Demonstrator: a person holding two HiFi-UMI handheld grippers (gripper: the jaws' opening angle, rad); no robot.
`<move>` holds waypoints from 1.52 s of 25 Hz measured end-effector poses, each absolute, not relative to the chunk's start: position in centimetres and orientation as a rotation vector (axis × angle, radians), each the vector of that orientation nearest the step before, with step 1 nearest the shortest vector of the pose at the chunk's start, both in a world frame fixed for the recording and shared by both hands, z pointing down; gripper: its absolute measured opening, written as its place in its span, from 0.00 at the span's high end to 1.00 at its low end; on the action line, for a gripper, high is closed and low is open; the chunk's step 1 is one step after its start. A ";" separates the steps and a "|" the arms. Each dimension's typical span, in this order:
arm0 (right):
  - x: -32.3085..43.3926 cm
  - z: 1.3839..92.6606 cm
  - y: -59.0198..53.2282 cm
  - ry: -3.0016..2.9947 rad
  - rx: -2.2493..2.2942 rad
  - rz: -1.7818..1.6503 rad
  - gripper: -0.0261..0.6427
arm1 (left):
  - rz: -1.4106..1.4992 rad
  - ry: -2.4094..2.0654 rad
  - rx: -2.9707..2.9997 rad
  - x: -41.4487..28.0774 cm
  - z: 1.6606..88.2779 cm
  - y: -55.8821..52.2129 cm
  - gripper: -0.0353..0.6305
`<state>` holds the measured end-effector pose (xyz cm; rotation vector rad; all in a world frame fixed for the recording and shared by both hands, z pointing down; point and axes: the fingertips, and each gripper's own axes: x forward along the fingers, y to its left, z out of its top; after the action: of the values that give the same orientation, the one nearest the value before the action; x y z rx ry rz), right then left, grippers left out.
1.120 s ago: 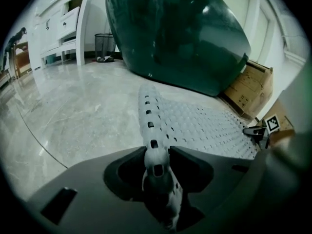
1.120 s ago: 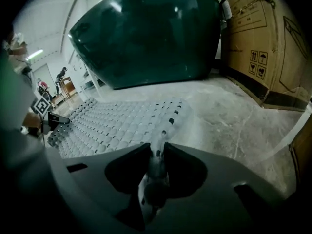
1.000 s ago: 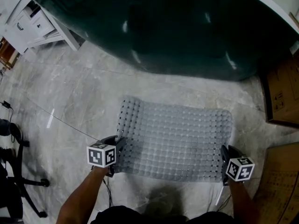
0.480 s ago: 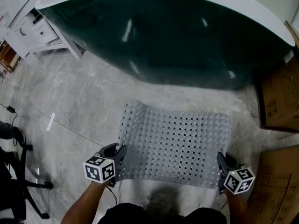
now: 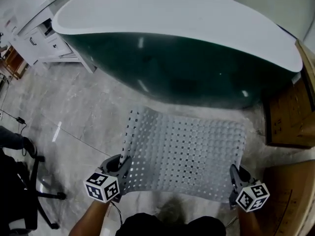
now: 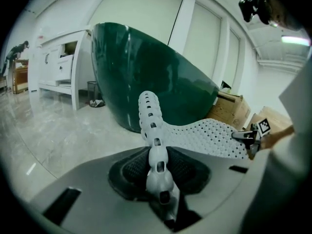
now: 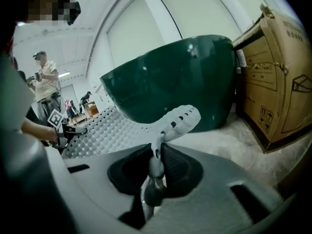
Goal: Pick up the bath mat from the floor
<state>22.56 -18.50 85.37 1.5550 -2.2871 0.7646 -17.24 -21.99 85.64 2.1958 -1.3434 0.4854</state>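
The bath mat point(image 5: 187, 156) is pale grey rubber, full of small holes, and hangs spread between my two grippers above the marble floor. My left gripper point(image 5: 123, 164) pinches its near left edge; in the left gripper view the mat's edge point(image 6: 155, 130) runs up out of the closed jaws of that gripper point(image 6: 159, 168). My right gripper point(image 5: 233, 179) holds the near right corner; in the right gripper view the mat corner point(image 7: 179, 120) sticks out of the jaws of that gripper point(image 7: 156, 163), pressed tight.
A dark green bathtub point(image 5: 177, 68) with a white rim stands just beyond the mat. Cardboard boxes point(image 5: 288, 117) sit at the right. A white cabinet point(image 5: 42, 41) is at the far left, and a black chair base point(image 5: 22, 181) at the near left.
The mat has come up off the floor, its far edge curling free. Both grippers have risen with it and kept their hold. The head view has tilted up, showing the tub's rim.
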 end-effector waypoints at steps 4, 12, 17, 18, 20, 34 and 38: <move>22.4 79.4 -18.6 -2.305 1.551 0.748 0.89 | 0.456 -1.371 2.223 -17.1 79.6 -21.5 0.80; 22.6 65.8 -18.1 -2.322 1.585 0.733 0.89 | 0.385 -1.388 2.223 -16.6 66.1 -20.1 0.81; 22.7 58.3 -17.5 -2.348 1.605 0.749 0.89 | 0.351 -1.394 2.222 -16.7 58.7 -19.8 0.81; 22.7 56.9 -17.5 -2.353 1.609 0.746 0.89 | 0.344 -1.397 2.223 -16.7 57.2 -19.7 0.81; 22.7 54.0 -17.4 -2.363 1.614 0.736 0.89 | 0.329 -1.402 2.229 -16.8 54.2 -19.6 0.81; 22.5 33.5 -16.1 -2.469 1.643 0.684 0.89 | 0.272 -1.433 2.233 -16.8 33.3 -18.2 0.81; 22.2 29.3 -14.9 -2.500 1.652 0.670 0.89 | 0.232 -1.422 2.248 -16.8 29.1 -16.8 0.81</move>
<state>22.18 -14.88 29.30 1.6522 -2.4996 0.6700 -16.78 -16.82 29.12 2.2477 -1.4221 0.2324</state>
